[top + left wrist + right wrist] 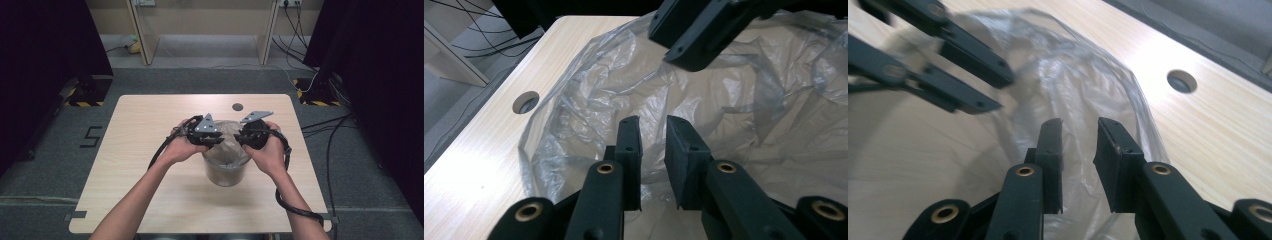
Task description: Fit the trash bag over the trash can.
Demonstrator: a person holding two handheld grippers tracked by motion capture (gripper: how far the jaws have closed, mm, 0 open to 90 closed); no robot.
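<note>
Both hand-held grippers meet over a clear plastic bag (226, 150) lining a bin (225, 175) mid-surface (150, 150). The left hand-held gripper (653, 132) and the right hand-held gripper (1079, 132) have jaws slightly apart, holding nothing. Bare wood lies all around; a round hole (237, 106) sits near the far edge. The bin's contents are hard to make out.

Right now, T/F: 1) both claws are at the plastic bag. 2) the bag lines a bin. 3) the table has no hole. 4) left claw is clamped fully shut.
1) True: the left claw and right claw are at the plastic bag.
2) True: it sits in a bin.
3) False: the table has a round hole.
4) False: its jaws stand slightly apart in the left gripper view.
</note>
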